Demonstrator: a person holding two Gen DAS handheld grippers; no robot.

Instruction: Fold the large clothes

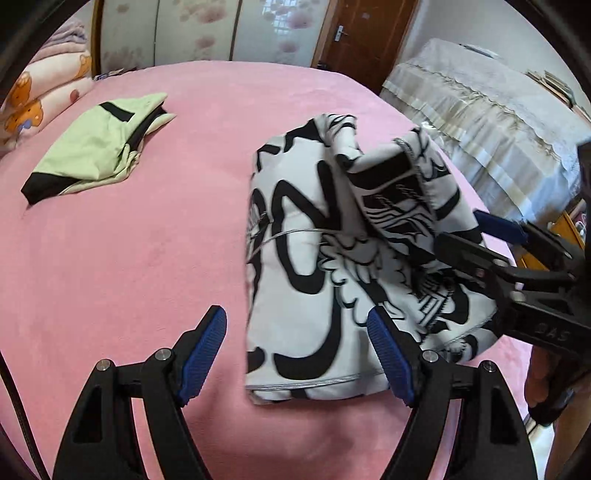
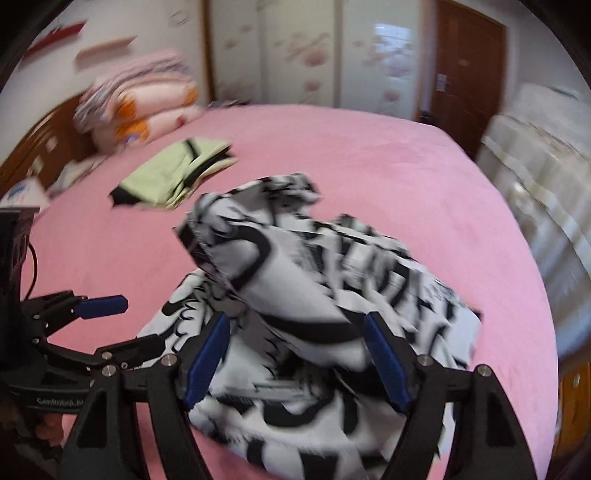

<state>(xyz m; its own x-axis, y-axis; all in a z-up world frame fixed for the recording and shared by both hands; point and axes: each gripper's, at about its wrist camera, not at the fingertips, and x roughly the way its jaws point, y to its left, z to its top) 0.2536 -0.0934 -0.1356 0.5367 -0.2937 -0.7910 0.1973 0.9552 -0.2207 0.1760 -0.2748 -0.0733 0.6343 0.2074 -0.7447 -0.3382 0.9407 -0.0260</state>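
Bedroom with a pink bed

The pink bed (image 1: 147, 258) fills the room; floral wardrobe doors (image 1: 207, 33) and a brown door (image 1: 365, 33) stand behind, a lace-covered cabinet (image 1: 491, 122) beside it.

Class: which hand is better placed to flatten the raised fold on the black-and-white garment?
Probably right: the raised fold sits between the right gripper fingers; the left gripper is at the garment's edge.

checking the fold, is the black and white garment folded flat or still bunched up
Partly folded, not flat: the garment is doubled over on the bed, but its top layer humps up in loose creases at the right.
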